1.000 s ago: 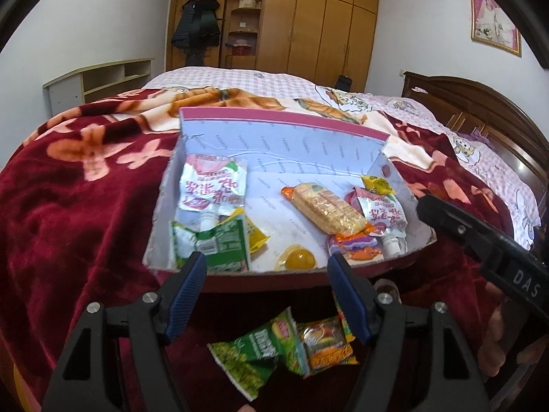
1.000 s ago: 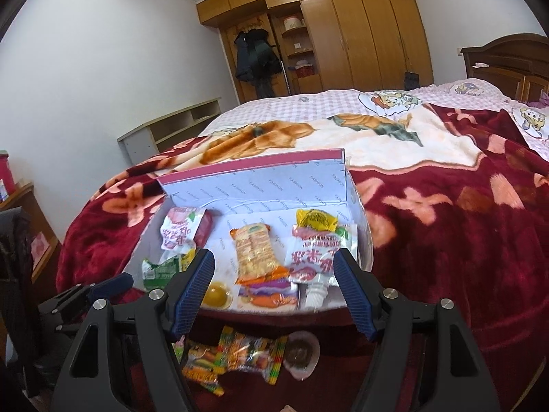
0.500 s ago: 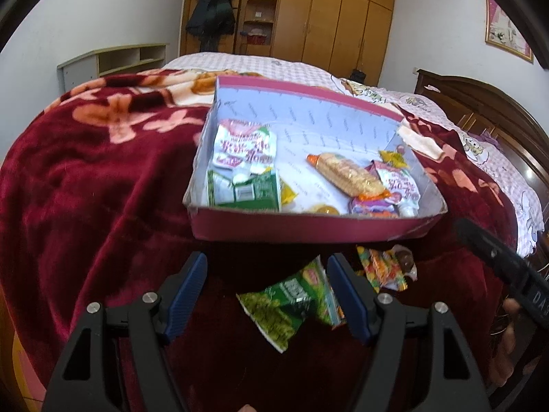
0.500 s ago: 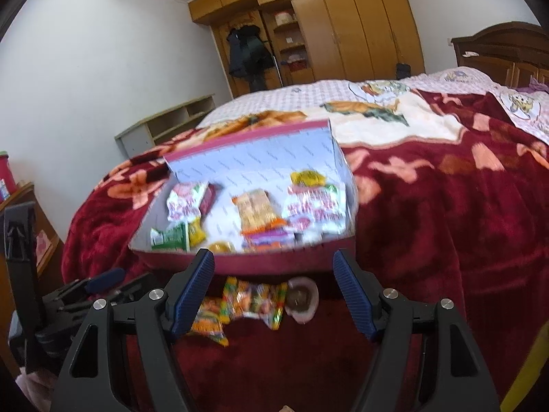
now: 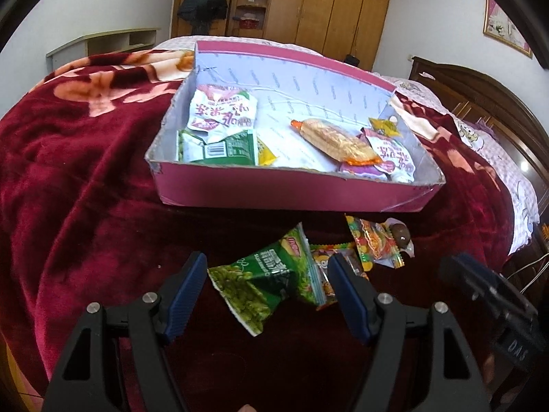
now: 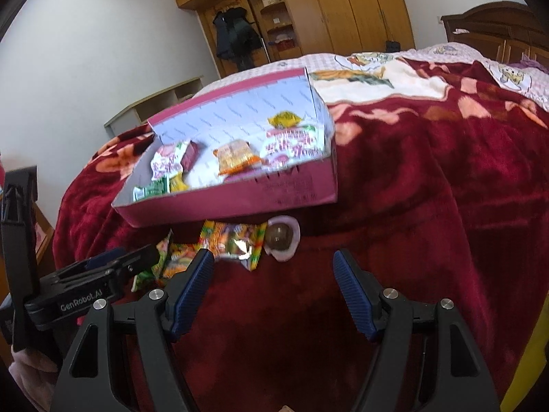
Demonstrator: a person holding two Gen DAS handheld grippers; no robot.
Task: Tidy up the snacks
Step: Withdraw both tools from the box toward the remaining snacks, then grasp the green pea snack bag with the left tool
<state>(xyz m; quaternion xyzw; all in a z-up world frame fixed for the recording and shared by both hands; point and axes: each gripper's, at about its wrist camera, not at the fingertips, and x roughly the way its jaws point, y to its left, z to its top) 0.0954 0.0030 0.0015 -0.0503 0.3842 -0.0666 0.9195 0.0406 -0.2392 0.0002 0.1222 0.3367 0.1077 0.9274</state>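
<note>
Pink cardboard box [image 5: 281, 189] sits on a dark red blanket [image 5: 85, 178] spread over the bed. Its near wall is low, its far wall tall and lined in pale paper.

Inside, at the left end, a white-and-pink pouch [image 5: 223, 111] lies above a green packet [image 5: 219, 149], with a yellow sachet [image 5: 266, 152] just beside the green one. Toward the right, a clear-wrapped biscuit bar [image 5: 334, 140] lies diagonally, its lower end touching a second white-and-pink pouch [image 5: 391, 158]. A small yellow packet [image 5: 384, 125] rests against the right wall.

Outside the box, on the blanket just before its near wall, lie four loose items. A green pea bag [image 5: 267, 278] is nearest the left gripper [image 5: 267, 295], lying between its spread, empty fingers. Touching the bag's right edge is an orange-and-yellow packet [image 5: 324, 262], partly hidden behind the right finger. Further right is a multicoloured candy packet [image 6: 236, 242], and touching it a round chocolate ball in clear wrap [image 6: 279, 238].

Right gripper [image 6: 272, 292] hovers over bare blanket just short of the ball, fingers wide apart and gripping nothing. The right-wrist view is slightly blurred.
</note>
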